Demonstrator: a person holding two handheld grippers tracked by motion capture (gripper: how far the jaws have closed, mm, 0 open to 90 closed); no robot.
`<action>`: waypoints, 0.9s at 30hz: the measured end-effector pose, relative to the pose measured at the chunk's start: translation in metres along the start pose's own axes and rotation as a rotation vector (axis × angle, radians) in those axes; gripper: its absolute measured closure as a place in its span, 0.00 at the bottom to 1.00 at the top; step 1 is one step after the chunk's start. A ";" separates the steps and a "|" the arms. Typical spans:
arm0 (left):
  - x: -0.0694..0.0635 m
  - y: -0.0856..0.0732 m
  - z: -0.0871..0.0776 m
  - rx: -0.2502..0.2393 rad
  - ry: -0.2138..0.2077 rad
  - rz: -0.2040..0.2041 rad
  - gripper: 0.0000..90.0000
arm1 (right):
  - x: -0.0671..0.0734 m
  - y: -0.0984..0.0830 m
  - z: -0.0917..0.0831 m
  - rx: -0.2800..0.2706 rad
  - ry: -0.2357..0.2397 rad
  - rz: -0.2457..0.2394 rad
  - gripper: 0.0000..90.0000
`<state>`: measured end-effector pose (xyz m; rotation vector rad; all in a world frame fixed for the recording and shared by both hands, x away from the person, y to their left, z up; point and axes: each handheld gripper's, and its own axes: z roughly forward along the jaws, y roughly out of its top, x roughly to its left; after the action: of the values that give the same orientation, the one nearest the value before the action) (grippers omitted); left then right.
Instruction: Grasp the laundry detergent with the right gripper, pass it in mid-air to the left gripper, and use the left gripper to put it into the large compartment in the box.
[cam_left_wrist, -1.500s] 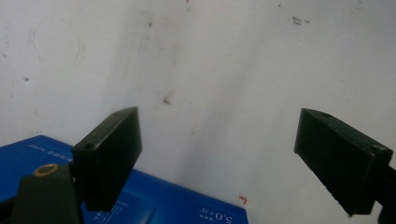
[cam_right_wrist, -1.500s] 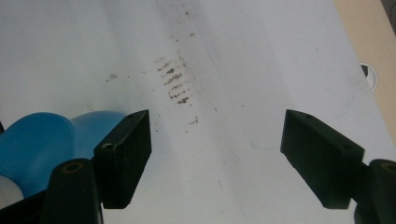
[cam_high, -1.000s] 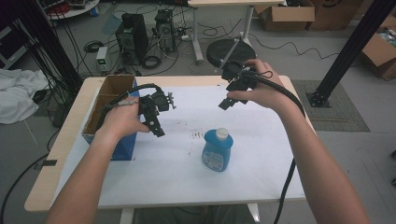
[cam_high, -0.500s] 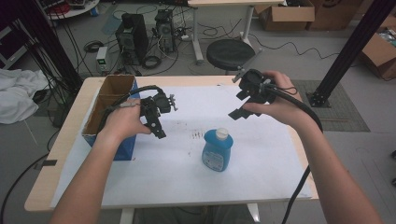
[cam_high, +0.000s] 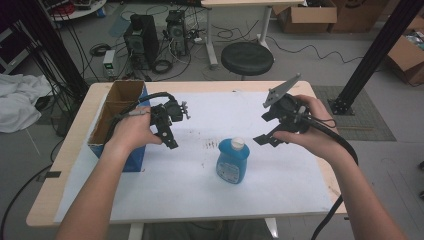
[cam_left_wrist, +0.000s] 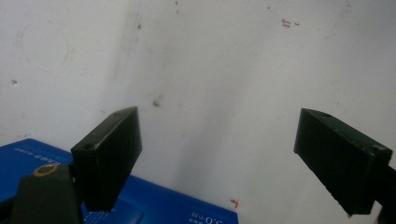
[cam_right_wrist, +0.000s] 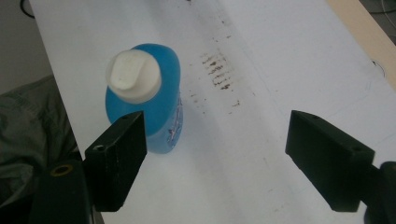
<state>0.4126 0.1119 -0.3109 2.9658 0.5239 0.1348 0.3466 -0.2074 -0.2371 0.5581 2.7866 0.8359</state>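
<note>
1. My right gripper (cam_high: 266, 138): one, held in my right hand (cam_high: 306, 131) above the right half of the table. Its jaws have just been opening and now stand spread wide, with nothing between them. In the right gripper view (cam_right_wrist: 210, 158) the gap between the jaws frames bare white sheet.
2. My left gripper (cam_high: 169, 136): one, in my left hand (cam_high: 131, 131), above the left part of the sheet and just beside the box. Jaws parted, pinching nothing; the left gripper view (cam_left_wrist: 219, 161) has only stained white sheet between them.
3. Blue bottle (cam_high: 232, 161): one. It stands upright on the sheet, long axis vertical, white cap (cam_high: 238, 144) at the top. It sits near the table's middle, between my two grippers, closer to the right one and a little nearer my side of the table. Neither gripper touches it. In the right gripper view the blue bottle (cam_right_wrist: 161, 93) lies behind and above the jaw on that picture's left, seen from above, cap toward the camera.
4. Cardboard box (cam_high: 116, 114): one, open at the top, blue on its outer wall, at the table's left edge. A blue printed face of it (cam_left_wrist: 154, 207) shows low in the left gripper view.
5. White sheet (cam_high: 200, 185): one, covering most of the tabletop, with a patch of dark marks (cam_high: 209, 145) just left of the bottle.
6. Table (cam_high: 70, 165): one, light wood edge showing around the sheet.
</note>
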 end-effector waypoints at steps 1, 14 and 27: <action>0.000 0.000 0.000 0.000 0.001 0.000 0.17 | 0.000 0.000 0.000 0.000 0.000 0.000 0.23; -0.001 -0.002 0.000 -0.005 0.004 -0.007 0.17 | 0.021 -0.022 0.016 -0.050 0.063 -0.008 0.23; -0.001 -0.002 0.001 0.000 0.003 -0.007 0.17 | 0.032 -0.030 0.040 -0.082 0.087 -0.001 0.23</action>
<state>0.4112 0.1132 -0.3127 2.9640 0.5353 0.1381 0.3188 -0.1981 -0.2891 0.5182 2.8139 0.9921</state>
